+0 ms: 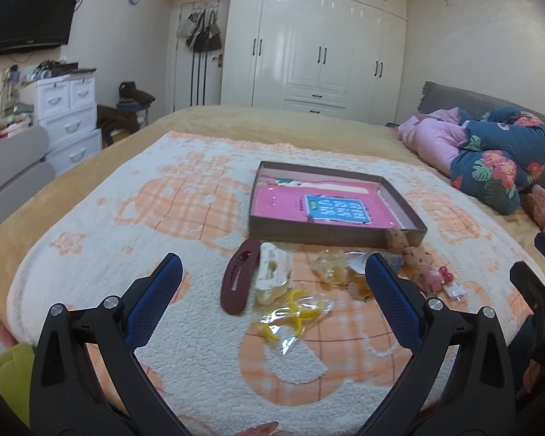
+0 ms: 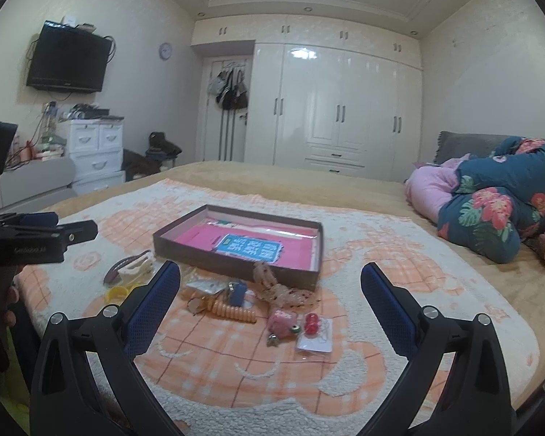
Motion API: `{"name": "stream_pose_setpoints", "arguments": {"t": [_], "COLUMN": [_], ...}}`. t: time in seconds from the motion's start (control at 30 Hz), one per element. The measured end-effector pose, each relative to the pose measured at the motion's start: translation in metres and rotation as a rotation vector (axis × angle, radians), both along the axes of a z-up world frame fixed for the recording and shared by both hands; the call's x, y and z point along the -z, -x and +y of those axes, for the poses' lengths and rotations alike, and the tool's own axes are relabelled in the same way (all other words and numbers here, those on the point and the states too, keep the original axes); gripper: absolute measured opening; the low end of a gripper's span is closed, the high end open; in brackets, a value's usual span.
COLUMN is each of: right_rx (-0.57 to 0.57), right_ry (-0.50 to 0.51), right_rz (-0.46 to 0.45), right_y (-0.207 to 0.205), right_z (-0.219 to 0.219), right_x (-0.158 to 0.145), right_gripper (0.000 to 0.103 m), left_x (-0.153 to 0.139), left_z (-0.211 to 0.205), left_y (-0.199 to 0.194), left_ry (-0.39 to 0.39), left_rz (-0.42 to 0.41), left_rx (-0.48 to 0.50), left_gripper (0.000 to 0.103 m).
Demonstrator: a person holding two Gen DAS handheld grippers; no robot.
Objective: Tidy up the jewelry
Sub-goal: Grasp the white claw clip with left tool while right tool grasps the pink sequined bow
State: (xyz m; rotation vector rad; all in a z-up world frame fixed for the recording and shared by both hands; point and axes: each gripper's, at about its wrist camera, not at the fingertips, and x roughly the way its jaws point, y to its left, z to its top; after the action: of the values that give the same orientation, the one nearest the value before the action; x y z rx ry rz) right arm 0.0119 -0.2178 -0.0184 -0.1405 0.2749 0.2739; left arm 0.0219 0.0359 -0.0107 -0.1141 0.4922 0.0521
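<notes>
Jewelry pile [image 2: 272, 305] loose on bed blanket [image 2: 236, 370], just before shallow box [image 2: 236, 272]. Both grippers, left [image 1: 272, 279] and right [image 2: 270, 283], hovering released, empty. Best approached low, pinching one piece squarely.

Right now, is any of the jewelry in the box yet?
No, none is inside. The box shows only its pink printed lining, and the hair clips and beads lie on the blanket in front of it.

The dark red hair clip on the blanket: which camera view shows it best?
The left wrist view: the dark red hair clip lies near and whole between the open tongs. The right wrist view shows it small, partly hidden behind a cream clip.
</notes>
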Motion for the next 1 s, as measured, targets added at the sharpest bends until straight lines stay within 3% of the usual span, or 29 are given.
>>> {"name": "stream_pose_setpoints", "arguments": {"t": [0.27,0.47,0.73,0.93,1.0], "right_rx": [-0.042,-0.035,-0.034,-0.016,-0.013], "right_ry": [0.016,0.044,0.066,0.042,0.035], "right_rz": [0.055,0.087,0.12,0.142,0.144], "right_y": [-0.023,-0.042,-0.063,-0.077,-0.081], "right_z": [0.012,0.011,0.008,0.0,-0.002], "right_x": [0.003,0.009,0.016,0.017,0.017], "right_gripper": [0.097,0.097,0.097,0.097,0.097], "left_x": [0.007,0.017,0.035,0.052,0.055], "left_z": [0.014,0.01,-0.011,-0.011,-0.008], "left_y": [-0.01,-0.024,-0.055,-0.074,-0.078], "left_ry": [0.028,0.076,0.023,0.073,0.081], "left_rz": [0.044,0.092,0.197,0.279,0.29], "left_rx": [-0.01,0.099,0.189,0.249,0.239], "left_gripper": [0.092,0.092,0.091,0.072,0.071]}}
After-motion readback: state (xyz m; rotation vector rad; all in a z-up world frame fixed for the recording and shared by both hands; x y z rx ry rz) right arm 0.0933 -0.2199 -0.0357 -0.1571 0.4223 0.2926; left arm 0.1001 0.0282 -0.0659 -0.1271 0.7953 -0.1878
